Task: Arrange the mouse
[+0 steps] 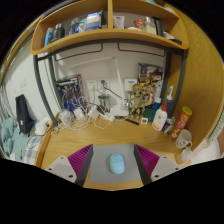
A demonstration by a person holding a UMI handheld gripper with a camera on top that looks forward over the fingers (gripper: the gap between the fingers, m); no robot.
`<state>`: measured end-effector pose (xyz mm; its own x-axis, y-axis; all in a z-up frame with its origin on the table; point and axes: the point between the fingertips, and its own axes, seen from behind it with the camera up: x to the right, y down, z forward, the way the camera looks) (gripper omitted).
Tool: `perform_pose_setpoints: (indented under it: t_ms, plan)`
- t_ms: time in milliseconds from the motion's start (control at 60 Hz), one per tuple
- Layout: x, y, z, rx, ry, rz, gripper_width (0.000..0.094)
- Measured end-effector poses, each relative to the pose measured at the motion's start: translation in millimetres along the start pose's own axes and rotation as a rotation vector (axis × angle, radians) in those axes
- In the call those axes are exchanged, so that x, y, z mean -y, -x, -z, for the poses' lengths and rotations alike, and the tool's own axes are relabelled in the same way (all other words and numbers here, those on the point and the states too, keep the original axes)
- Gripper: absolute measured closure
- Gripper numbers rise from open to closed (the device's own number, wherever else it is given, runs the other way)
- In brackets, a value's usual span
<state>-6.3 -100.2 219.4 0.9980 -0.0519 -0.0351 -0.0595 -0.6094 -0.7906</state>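
Tool: the tool (113, 160) is seen from behind its two fingers, which are held wide apart; nothing is gripped.
Pads: a magenta pad (81, 157) is borne on one finger's inner face and a matching one on the other.
Mouse: a pale blue-white mouse (116, 162) is laid on a grey mat (113, 171), between the two fingers, with a clear gap left at either side. No brand mark can be read on it.
Surface: the mat is carried by a wooden surface (100, 134) that is set against a white back wall.
Cables: a tangle of white plugs and cables (85, 115) is spread along the rear of the surface, beyond the fingers.
Bottles: a cluster of bottles and jars (142, 103) is stood at the back, to one side of the cables. Their labels are too small to be read.
White bottle: a white bottle (160, 119) is placed nearer the front, beside an orange-capped container (181, 121). Printing is visible on both, but no word can be made out.
Shelf: a wooden shelf (100, 37) is fixed above the surface and is loaded with boxes and small items; no writing on them is legible.
Dark object: a black upright item (24, 112) is stood at the far side of the surface, well apart from the mouse.
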Motion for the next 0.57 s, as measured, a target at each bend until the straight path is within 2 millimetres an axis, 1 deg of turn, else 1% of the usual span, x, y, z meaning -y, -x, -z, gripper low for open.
perform_pose_setpoints:
  t_ms: [100,183,267,433,567]
  plan:
    - [2.4,-3.4,22.5,0.020,-0.004,-0.020,0.0131]
    - [4.2,-13.5,37.8,0.015,-0.018,-0.014,0.0131]
    - [1.0,-24.2,50.0,0.018,-0.019,-0.015,0.0128]
    - [-7.3,-46.9,68.6,0.025,-0.023,-0.008,0.0131]
    - [-12.1,-60.0,78.3,0.044,-0.031,-0.003,0.0133]
